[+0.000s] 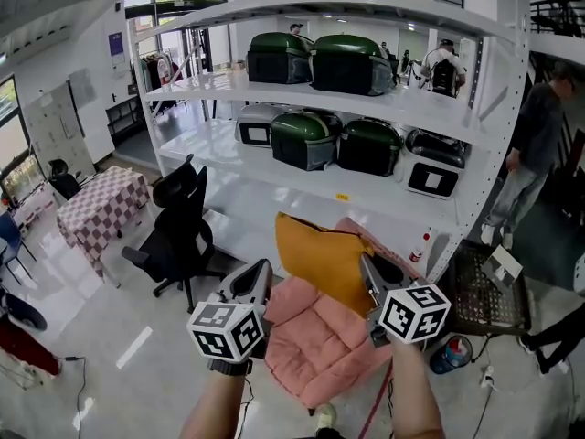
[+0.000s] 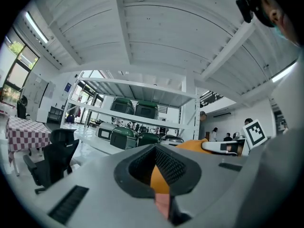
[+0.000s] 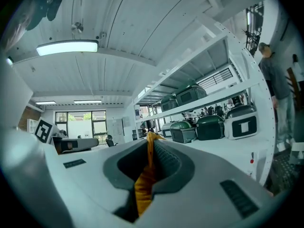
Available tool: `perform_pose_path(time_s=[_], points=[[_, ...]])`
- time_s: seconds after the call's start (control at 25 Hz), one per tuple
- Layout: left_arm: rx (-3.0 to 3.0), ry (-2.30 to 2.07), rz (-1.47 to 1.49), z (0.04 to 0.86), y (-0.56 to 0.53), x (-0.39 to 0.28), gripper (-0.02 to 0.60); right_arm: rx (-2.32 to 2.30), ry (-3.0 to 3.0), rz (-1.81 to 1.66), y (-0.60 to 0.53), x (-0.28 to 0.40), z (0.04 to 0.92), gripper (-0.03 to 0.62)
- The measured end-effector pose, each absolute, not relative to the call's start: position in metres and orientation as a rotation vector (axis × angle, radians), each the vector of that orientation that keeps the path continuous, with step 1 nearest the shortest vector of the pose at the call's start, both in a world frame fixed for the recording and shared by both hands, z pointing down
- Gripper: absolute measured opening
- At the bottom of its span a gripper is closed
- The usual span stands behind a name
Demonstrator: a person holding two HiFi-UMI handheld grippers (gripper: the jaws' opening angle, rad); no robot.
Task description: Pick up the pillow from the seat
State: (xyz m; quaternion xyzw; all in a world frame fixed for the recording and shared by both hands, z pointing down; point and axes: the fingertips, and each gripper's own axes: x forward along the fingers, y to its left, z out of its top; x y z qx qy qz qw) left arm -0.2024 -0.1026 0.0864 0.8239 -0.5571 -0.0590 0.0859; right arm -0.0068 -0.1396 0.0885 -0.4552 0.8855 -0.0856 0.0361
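A mustard-yellow pillow [image 1: 320,259] hangs lifted above a pink padded seat [image 1: 320,341] in the head view. My right gripper [image 1: 366,263] is shut on the pillow's right edge. In the right gripper view the yellow fabric [image 3: 142,184] is pinched between the jaws of the right gripper [image 3: 149,141]. My left gripper [image 1: 260,271] hovers just left of the pillow, apart from it. In the left gripper view the left gripper [image 2: 156,148] has its tips together with nothing held. Beyond it there show the pillow [image 2: 192,145] and the pink seat [image 2: 163,204].
White shelving [image 1: 274,167] with green-lidded cases [image 1: 306,140] stands right behind the seat. A black office chair [image 1: 178,231] and a checkered table [image 1: 101,208] stand at the left. At the right a person [image 1: 535,144] stands by a wire crate [image 1: 484,291].
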Motion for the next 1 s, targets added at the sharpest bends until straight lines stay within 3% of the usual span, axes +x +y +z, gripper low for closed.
perform_pose_path(time_s=[1.0], points=[[2.478,-1.651,-0.175,0.085,-0.091,-0.201,0.005,-1.416,2.721,-0.240,-0.124,-0.009,0.084,0.028]])
